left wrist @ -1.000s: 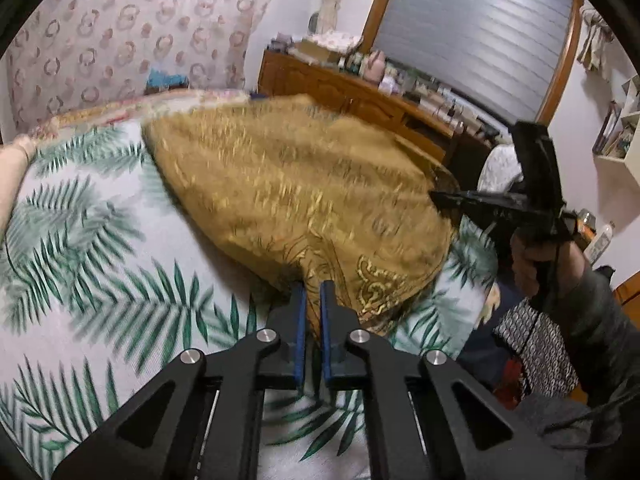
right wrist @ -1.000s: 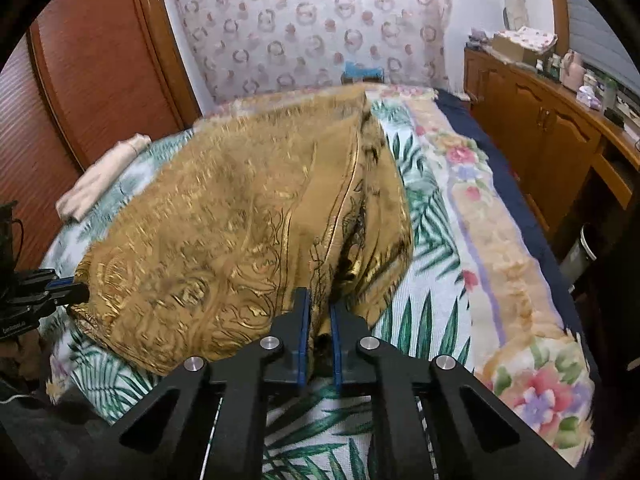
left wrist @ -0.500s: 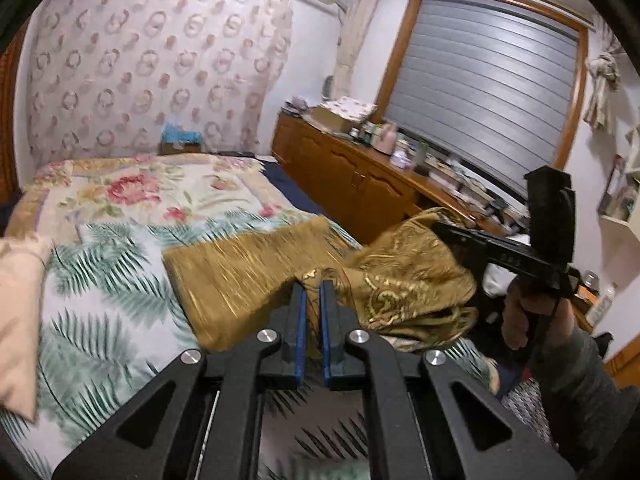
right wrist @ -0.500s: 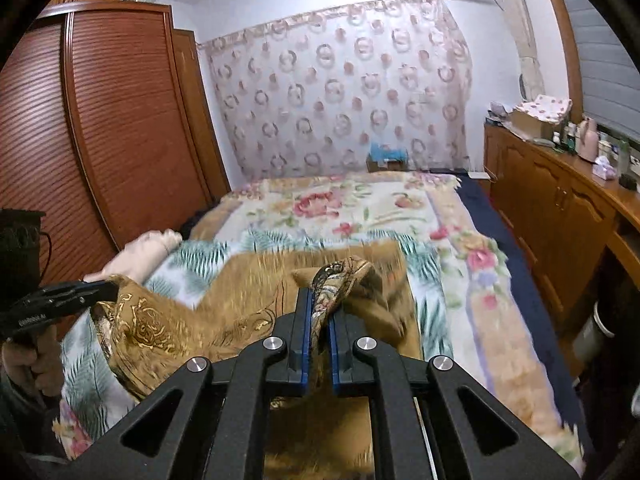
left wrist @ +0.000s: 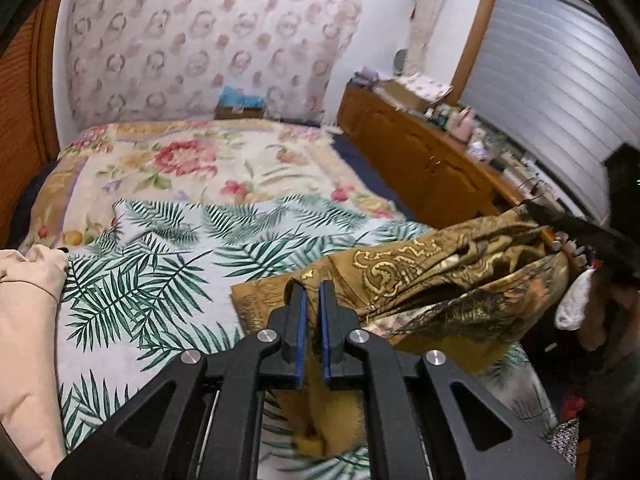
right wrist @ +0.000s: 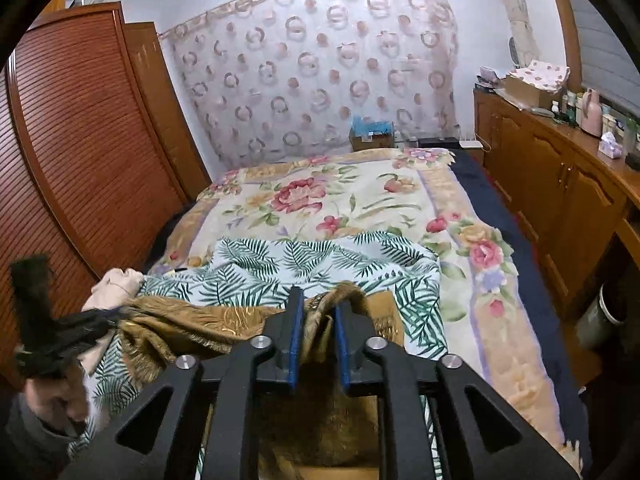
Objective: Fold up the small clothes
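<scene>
While the left gripper [left wrist: 313,304] stays clamped on one edge of the gold cloth [left wrist: 448,276], the right gripper [right wrist: 318,312] is opening, a fold of cloth loose between its pads. The cloth hangs bunched above the near end of the bed [right wrist: 340,208].

The cloth [left wrist: 440,280] is golden brown with paler gold scrollwork. It lies on a white sheet [right wrist: 320,264] printed with green palm fronds. Beyond the sheet, the bedspread [right wrist: 320,200] is cream with red and pink roses and a tan border. The curtain [right wrist: 312,72] behind the bed is pale with pinkish rings. The tongs [left wrist: 313,312] are black with blue pads.
</scene>
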Motion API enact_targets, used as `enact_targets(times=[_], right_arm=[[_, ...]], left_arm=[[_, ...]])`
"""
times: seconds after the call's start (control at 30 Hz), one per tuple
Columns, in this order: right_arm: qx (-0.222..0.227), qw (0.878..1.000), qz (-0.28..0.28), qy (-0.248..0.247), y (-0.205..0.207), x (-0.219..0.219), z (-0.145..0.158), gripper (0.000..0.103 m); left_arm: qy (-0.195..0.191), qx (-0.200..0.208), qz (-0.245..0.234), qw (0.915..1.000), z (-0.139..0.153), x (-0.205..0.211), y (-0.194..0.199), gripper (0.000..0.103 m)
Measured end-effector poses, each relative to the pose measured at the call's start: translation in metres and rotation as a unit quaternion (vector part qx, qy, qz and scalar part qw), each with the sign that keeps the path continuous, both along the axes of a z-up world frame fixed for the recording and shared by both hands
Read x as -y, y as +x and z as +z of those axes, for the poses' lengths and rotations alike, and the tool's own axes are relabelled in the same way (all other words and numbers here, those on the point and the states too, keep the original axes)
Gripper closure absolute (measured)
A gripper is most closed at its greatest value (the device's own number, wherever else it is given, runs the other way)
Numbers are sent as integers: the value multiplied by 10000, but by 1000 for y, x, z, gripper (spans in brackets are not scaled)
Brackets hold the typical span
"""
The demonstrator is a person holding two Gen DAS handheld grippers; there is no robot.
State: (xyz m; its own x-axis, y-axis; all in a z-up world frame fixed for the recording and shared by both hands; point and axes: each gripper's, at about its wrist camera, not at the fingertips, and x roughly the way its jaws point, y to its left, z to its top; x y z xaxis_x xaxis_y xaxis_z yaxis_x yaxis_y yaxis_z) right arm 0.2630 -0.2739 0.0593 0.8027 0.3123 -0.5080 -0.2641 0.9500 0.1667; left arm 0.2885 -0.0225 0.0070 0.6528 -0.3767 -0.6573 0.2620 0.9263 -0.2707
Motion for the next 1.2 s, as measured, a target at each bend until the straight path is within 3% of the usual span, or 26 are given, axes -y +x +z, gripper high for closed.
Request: enact_targets(times=[0.07,0.17,0.47,0.67,0.83,1.03,1.17,1.2], right_arm=[[240,9995,-64,-190,-14,-3,0,72],[347,9991,-49,-257,-37,-4,-6,55],[-127,9961,332,-803,-38,-26,-53,54],[-522,9944,323,-858,-10,-34,-72,54],[-849,9922,334,-845,19,-35,-71,54],[-914,9917,415,-799,35,-31,-60,55],[-617,9904,562,-1100,28,-38,-52,93],[-458,9903,546,-1190,27,-38,-53,95]], left_arm=[[42,-70,34,10000,-6,0,6,96],[86,-205,31,9997,-14,3,13,96],[32,25,-251,9997,2,8,-3,95],[-56,255,-442,9987,17,-3,-8,68],[-76,310,-567,9979,18,-14,-5,24],[111,-148,-516,9985,-18,-7,14,23],[85,-330,-457,9984,-35,-6,28,23],[77,-341,-446,9984,-38,-6,31,23]])
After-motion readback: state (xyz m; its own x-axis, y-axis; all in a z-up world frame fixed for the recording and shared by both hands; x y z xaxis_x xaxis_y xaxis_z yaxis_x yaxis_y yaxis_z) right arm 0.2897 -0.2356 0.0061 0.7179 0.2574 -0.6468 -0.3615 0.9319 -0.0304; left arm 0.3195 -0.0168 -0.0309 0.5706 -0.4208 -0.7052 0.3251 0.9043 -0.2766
